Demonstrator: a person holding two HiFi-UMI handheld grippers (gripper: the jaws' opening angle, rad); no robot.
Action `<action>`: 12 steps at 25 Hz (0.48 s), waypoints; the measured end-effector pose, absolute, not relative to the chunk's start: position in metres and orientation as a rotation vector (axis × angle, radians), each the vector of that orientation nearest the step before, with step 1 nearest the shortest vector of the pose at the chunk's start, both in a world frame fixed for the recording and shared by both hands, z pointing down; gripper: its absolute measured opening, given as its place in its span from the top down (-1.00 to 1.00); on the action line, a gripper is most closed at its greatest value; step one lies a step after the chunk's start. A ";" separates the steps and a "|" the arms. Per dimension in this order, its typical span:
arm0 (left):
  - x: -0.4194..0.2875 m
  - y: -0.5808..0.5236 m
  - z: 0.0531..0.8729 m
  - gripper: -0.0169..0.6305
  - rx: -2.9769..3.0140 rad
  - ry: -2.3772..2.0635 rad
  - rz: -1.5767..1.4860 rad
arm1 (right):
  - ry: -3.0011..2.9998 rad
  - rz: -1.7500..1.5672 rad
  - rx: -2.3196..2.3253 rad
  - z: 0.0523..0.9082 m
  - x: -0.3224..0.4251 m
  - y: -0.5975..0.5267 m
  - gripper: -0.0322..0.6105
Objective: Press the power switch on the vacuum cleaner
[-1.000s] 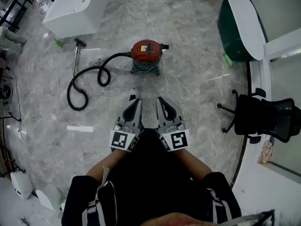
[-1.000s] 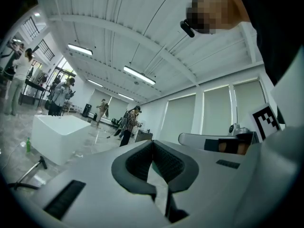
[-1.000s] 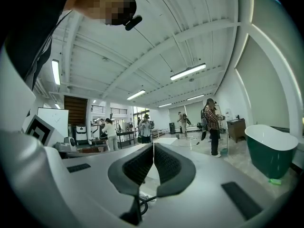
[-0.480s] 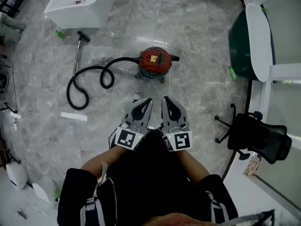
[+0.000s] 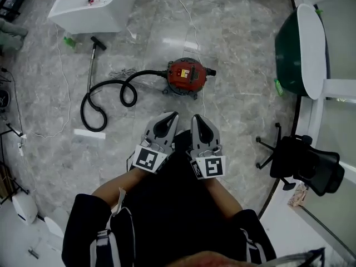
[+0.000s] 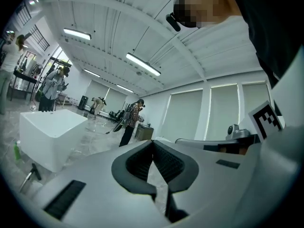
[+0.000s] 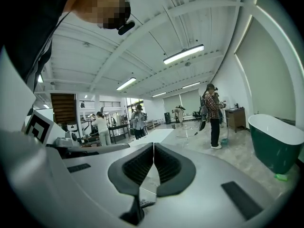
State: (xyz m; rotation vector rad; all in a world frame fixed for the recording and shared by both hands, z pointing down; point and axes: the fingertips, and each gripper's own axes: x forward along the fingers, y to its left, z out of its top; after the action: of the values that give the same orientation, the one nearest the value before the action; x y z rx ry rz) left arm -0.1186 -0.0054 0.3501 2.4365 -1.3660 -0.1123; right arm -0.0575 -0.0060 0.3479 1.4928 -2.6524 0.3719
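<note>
Red vacuum cleaner (image 5: 186,75) sits on marble floor (image 5: 239,49), well ahead of you. Your L gripper (image 5: 169,116) & R gripper (image 5: 197,118): jaws together, nothing btwn.

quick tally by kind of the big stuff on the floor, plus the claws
vacuum cleaner: 1
office chair: 1
green bathtub: 1
white box: 1
claws: 2 (left claw, right claw, both shut and empty)
total: 6
</note>
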 end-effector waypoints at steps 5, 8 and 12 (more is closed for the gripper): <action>-0.116 -0.025 0.356 0.89 2.411 -1.386 -0.067 | -2.616 0.384 1.562 0.343 -0.035 -0.024 0.84; -0.114 -0.037 0.356 0.89 2.423 -1.412 -0.060 | -2.622 0.367 1.566 0.340 -0.030 -0.034 0.84; -0.119 -0.053 0.373 0.89 2.386 -1.443 0.015 | -2.647 0.366 1.542 0.339 -0.034 -0.043 0.84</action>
State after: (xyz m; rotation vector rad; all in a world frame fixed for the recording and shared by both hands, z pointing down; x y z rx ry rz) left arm -0.1186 -0.0528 0.3732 2.3865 -1.4433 0.0148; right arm -0.0335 -0.0430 0.3391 1.5421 -2.6471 0.3661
